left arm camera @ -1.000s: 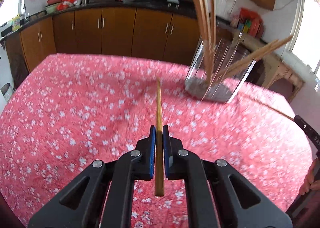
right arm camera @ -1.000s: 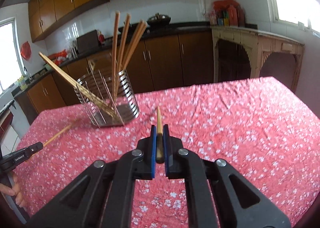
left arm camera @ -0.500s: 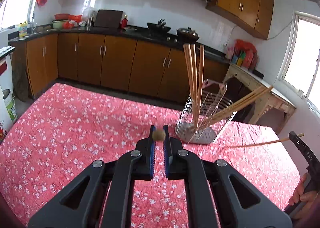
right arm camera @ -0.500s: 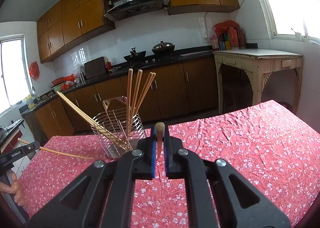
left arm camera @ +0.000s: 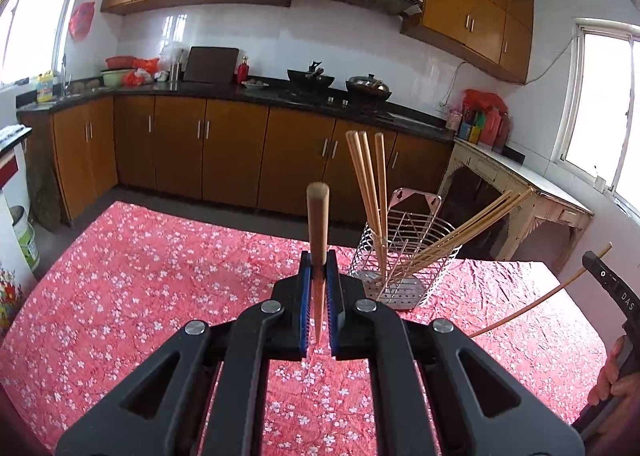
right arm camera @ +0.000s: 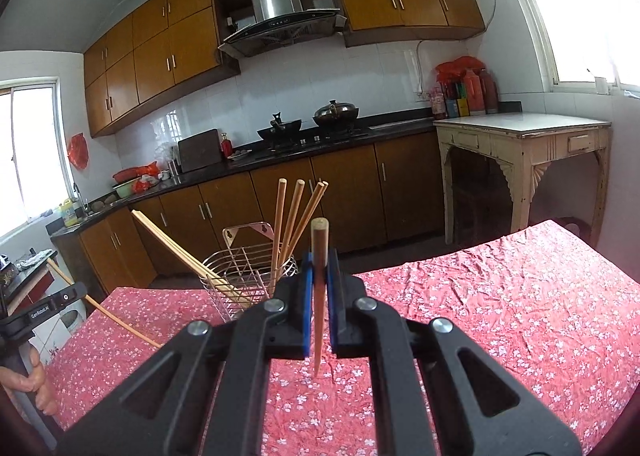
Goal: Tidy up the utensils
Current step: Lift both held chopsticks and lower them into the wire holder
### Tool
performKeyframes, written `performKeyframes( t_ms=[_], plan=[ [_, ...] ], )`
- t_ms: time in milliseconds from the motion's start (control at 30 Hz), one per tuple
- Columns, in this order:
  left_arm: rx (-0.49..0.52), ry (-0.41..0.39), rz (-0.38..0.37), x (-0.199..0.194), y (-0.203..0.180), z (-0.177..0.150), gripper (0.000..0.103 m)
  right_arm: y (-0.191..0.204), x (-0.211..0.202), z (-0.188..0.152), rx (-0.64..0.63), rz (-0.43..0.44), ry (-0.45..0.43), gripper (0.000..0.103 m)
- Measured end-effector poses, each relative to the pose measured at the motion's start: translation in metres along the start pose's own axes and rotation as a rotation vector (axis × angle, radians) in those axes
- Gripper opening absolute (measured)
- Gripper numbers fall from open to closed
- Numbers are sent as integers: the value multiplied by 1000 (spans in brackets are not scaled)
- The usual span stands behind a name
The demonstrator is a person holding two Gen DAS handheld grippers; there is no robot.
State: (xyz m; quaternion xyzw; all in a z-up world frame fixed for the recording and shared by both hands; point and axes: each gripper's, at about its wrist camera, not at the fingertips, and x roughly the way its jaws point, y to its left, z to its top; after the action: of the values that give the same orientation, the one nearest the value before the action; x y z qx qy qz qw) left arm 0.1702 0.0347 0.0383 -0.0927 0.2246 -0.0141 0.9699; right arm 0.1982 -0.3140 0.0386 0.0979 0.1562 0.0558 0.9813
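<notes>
My left gripper (left arm camera: pixel 319 268) is shut on a wooden chopstick (left arm camera: pixel 318 224) that points away and upward, above the red flowered tablecloth (left arm camera: pixel 140 288). My right gripper (right arm camera: pixel 319 270) is shut on another wooden chopstick (right arm camera: pixel 319 252) in the same way. A wire utensil holder (left arm camera: pixel 404 260) stands on the table ahead and right of the left gripper, with several chopsticks (left arm camera: pixel 370 176) in it, some upright, some leaning. In the right wrist view the holder (right arm camera: pixel 248 276) is ahead and left. Each view shows the other gripper with its chopstick at the frame's edge.
Brown kitchen cabinets (left arm camera: pixel 224 152) and a dark counter with pots run behind the table. A pale side table (right arm camera: pixel 520 144) stands at the right. The far edge of the tablecloth (right arm camera: pixel 460 256) lies just behind the holder. A hand (left arm camera: pixel 612 372) holds the other gripper.
Both grippers have risen and tilted up with their chopsticks, so the table sits lower in view and more of the kitchen shows. The holder now looks farther and smaller.
</notes>
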Motion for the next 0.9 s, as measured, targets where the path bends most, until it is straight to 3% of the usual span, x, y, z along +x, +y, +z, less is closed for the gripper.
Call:
performKeyframes(
  t_ms=[267,500,733,900],
  plan=[
    [27,-31,-22,-8,-9,18,7,5,-11,28,20,58,-26,8],
    [46,-104,-85,-27,-31,58,7,22,-31,79,36,152,-103,8],
    [47,-277,-116,-49,-66,120,7,51,-26,130,-1,171,-186,7],
    [27,-363,-73,-27,-88,145,7,65,7,138,-22,154,-170,7]
  ],
)
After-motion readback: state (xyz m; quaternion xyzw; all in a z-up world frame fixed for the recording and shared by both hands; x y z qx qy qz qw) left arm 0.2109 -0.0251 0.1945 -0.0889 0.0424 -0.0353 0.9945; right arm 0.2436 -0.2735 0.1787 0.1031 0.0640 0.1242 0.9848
